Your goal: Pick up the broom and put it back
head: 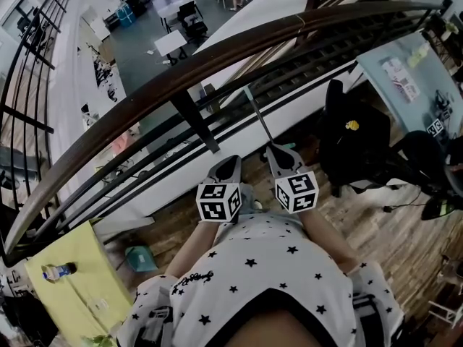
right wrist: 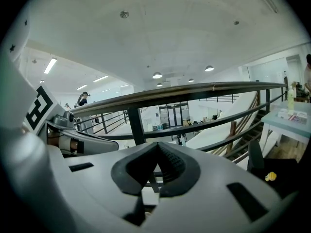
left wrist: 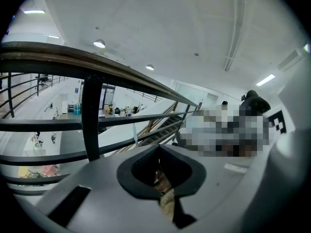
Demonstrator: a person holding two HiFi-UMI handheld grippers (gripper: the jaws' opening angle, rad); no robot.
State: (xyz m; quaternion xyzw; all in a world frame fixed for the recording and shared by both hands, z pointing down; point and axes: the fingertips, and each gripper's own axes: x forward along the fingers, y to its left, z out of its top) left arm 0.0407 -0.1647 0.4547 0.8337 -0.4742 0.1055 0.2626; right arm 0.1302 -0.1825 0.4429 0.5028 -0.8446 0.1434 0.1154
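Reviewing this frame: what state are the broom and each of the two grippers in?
Broom handle: held, slanting up toward the railing; brush end out of view.
Right gripper: shut on the broom handle.
Left gripper: shut, nothing between its jaws.

left tool (head: 228, 165): closed, tipped slightly down | right tool (head: 283, 155): closed, alongside, same tilt

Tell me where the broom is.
In the head view's centre, the broom handle rises from the right hand-held gripper toward the wooden railing.
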